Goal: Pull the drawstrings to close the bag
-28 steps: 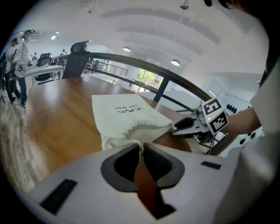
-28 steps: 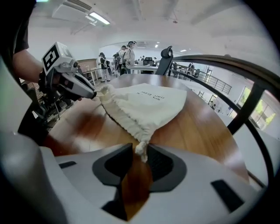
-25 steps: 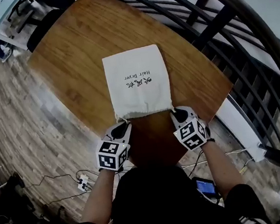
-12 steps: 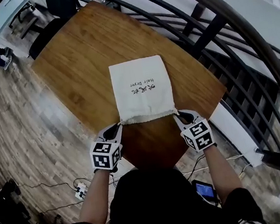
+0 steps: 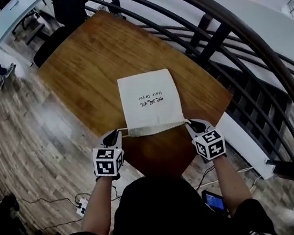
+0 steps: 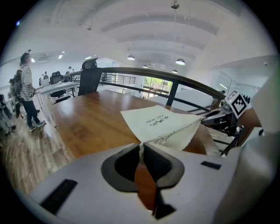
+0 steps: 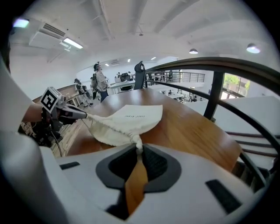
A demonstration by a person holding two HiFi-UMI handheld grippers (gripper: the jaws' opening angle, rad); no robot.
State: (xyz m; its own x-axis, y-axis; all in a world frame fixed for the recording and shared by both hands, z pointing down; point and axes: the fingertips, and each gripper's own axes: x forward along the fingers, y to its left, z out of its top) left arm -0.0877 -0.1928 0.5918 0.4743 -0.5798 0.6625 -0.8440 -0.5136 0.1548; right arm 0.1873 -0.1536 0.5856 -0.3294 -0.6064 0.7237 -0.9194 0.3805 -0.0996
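I see bag (image 5: 150, 100) flat on worktop (image 5: 85, 63), gathered mouth twd near edge. L hand-held gripper (image 5: 116, 135) is clamped on left drawstring (image 6: 141, 148), R hand-held gripper (image 5: 191, 125) on right drawstring (image 7: 138, 143).

White bag (image 5: 149, 87), black print "Hair Dryer", a line of small Chinese characters beside it

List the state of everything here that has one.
Bag: flat on the table, mouth hem puckered, not cinched.
Left drawstring: pulled taut.
Right drawstring: pulled taut.
Left hand-held gripper: shut on left drawstring.
Right hand-held gripper: shut on right drawstring.
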